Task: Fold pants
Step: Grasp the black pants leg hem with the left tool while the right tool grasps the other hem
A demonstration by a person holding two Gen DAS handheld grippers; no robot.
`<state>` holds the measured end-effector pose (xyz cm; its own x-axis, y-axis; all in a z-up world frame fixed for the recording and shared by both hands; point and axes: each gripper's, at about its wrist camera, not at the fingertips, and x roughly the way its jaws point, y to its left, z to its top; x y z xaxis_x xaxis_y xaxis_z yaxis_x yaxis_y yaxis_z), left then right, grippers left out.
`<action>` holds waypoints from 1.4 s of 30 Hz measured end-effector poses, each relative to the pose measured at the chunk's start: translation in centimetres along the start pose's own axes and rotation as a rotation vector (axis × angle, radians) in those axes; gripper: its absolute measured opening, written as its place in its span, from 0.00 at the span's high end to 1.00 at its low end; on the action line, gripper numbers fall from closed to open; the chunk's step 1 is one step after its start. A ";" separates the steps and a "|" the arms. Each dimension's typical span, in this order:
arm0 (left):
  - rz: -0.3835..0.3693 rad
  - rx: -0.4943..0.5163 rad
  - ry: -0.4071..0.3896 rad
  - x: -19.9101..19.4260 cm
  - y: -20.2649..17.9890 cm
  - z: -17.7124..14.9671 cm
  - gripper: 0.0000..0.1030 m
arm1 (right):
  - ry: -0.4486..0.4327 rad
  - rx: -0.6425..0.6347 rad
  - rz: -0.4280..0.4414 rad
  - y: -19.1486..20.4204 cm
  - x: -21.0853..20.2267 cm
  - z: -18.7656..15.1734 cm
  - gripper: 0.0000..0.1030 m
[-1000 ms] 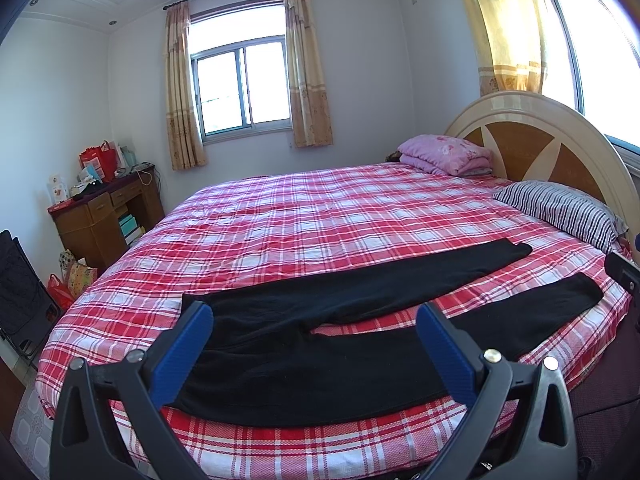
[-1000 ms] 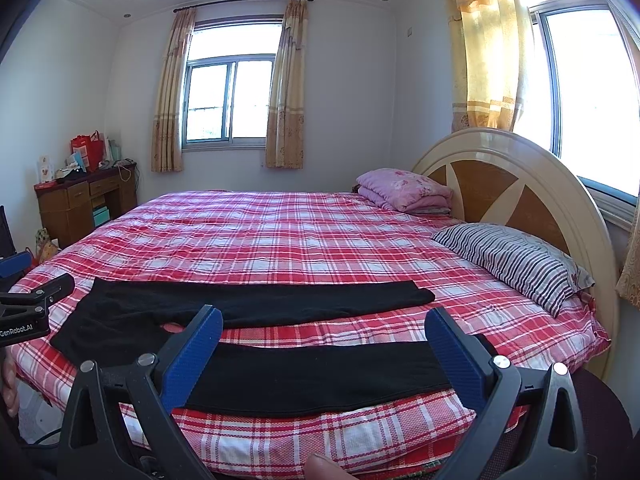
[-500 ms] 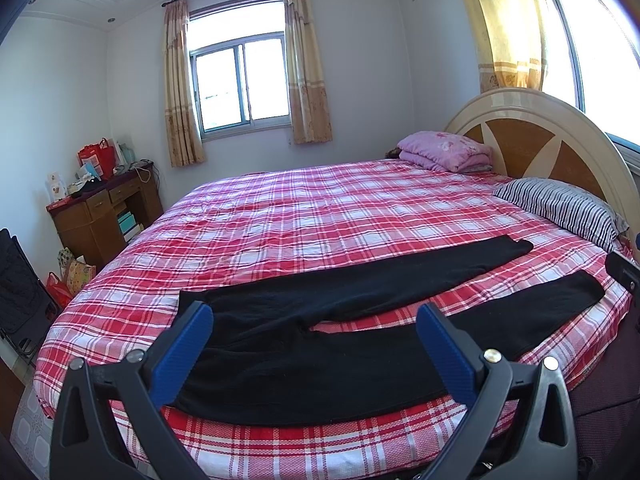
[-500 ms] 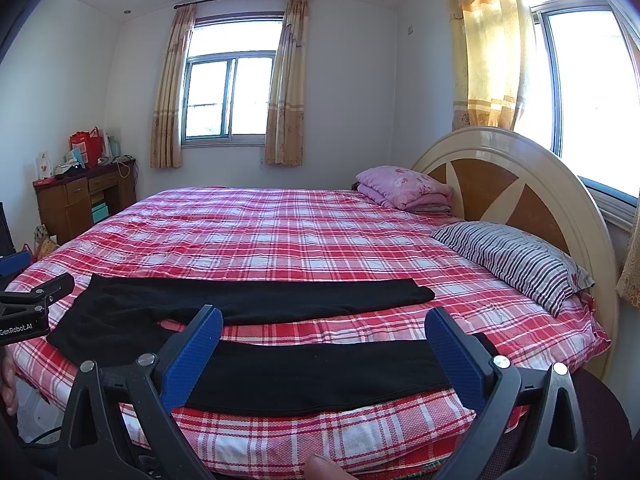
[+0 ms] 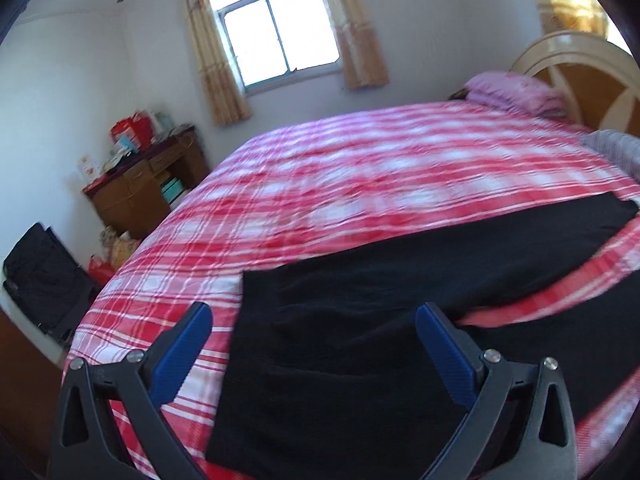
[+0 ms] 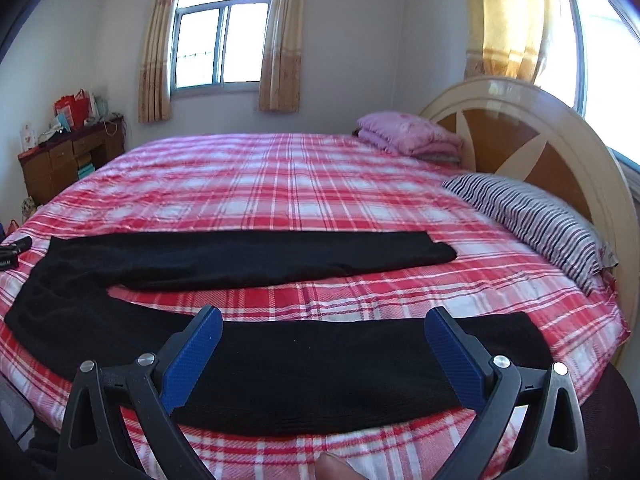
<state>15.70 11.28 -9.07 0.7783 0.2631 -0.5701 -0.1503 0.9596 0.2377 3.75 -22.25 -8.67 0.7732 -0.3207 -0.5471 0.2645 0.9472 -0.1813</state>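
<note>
Black pants (image 6: 248, 256) lie flat on the bed (image 6: 320, 184), legs running rightward. Left hand-held gripper (image 5: 312, 344) nearer waistband, right hand-held gripper (image 6: 324, 340) over near leg (both wide open, holding nothing).

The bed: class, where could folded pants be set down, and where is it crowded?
Free: the wide plaid bedspread between the black pants and the far window wall; also the strip between the two legs. Crowded: the headboard side, with the pink quilt and striped pillow.
</note>
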 end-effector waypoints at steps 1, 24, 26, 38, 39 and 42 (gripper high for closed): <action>0.026 -0.003 0.027 2.1 1.3 0.1 0.00 | 0.011 -0.010 0.000 -0.1 1.3 0.2 0.01; -0.126 -0.091 0.355 21.1 7.2 1.5 0.66 | 0.221 0.051 -0.053 -9.0 16.0 6.2 0.02; -0.149 -0.103 0.353 21.0 7.5 1.5 0.75 | 0.237 0.098 -0.080 -11.4 17.2 6.9 0.08; -0.166 -0.102 0.355 21.3 7.0 1.8 0.85 | 0.377 0.169 -0.174 -20.7 26.7 9.9 0.26; -0.174 -0.111 0.349 21.5 7.1 1.7 0.85 | 0.386 0.170 -0.166 -21.0 27.6 10.0 0.26; -0.185 -0.120 0.337 21.6 7.1 1.5 0.85 | 0.410 0.132 -0.162 -21.2 30.4 10.1 0.26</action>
<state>32.38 23.61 -18.48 0.5582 0.0838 -0.8254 -0.1122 0.9934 0.0250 27.43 -52.15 -13.19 0.4307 -0.4110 -0.8035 0.4549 0.8678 -0.2001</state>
